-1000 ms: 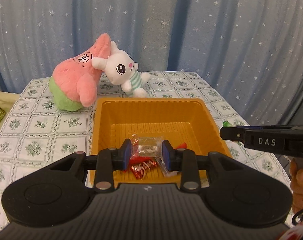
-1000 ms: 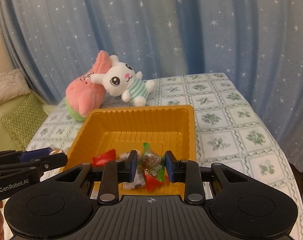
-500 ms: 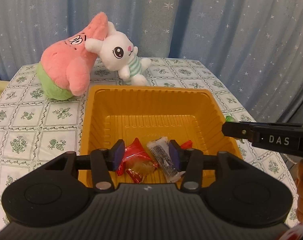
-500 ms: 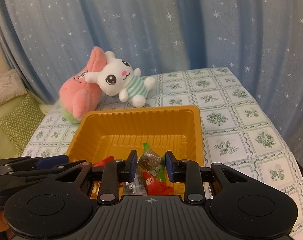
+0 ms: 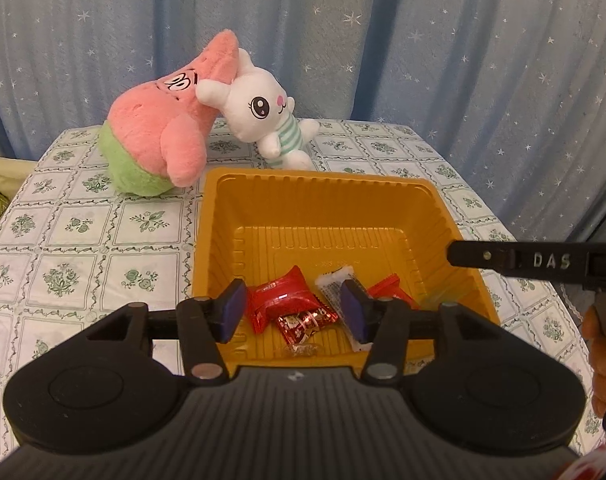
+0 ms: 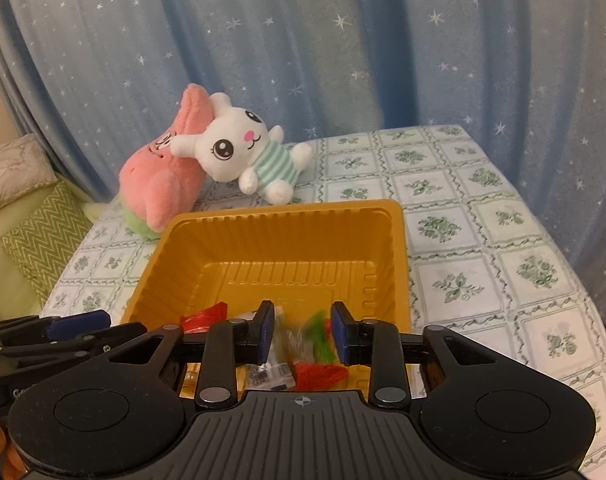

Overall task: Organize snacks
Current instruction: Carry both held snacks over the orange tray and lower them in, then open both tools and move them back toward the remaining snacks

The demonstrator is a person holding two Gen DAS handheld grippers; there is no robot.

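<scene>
Snack tray on the counter, both grippers hanging over it

One orange tray (image 5: 435, 216) holds two red packets, a clear one and more; left gripper (image 5: 293, 312) fingers are opening, empty, while right gripper (image 6: 301, 332) fingers spread off a blurry green candy (image 6: 319, 338). Two plushies behind.

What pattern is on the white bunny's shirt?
Mint-green and white stripes on the bunny's shirt, clearest in the right wrist view.

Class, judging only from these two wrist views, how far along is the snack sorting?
Done: several wrapped snacks lie in the orange tray. In hand: nothing gripped; the left gripper and right gripper are both opening above the tray, and a blurred green-wrapped candy sits loose between the right jaws. Left: no snacks show on the tablecloth, so little may remain.
</scene>
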